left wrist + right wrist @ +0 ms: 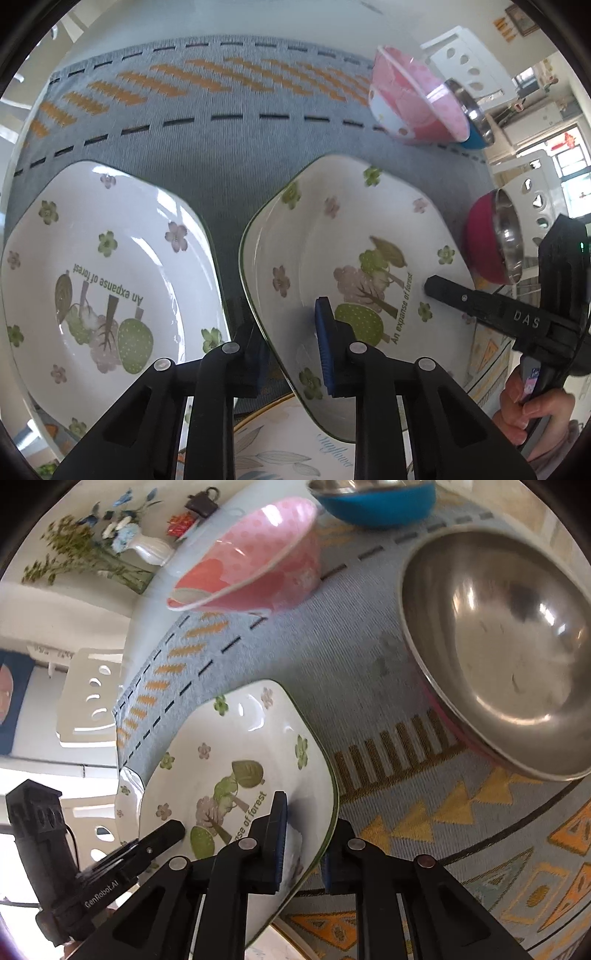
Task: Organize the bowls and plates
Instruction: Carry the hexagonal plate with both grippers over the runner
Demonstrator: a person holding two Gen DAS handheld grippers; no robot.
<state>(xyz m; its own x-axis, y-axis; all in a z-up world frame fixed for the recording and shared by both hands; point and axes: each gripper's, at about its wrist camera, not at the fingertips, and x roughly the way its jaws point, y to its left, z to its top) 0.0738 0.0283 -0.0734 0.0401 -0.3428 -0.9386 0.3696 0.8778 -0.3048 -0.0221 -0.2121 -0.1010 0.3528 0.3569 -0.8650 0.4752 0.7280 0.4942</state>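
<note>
Clamping opposite rims, the left hand-held gripper and right hand-held gripper hold one forest-print plate tilted off the bench cloth, probably to stack it on its twin plate alongside; bowls wait beyond.

You're seeing a white floral plate tilting up at centre, its twin lying flat at left, bowls sitting upper right.
</note>
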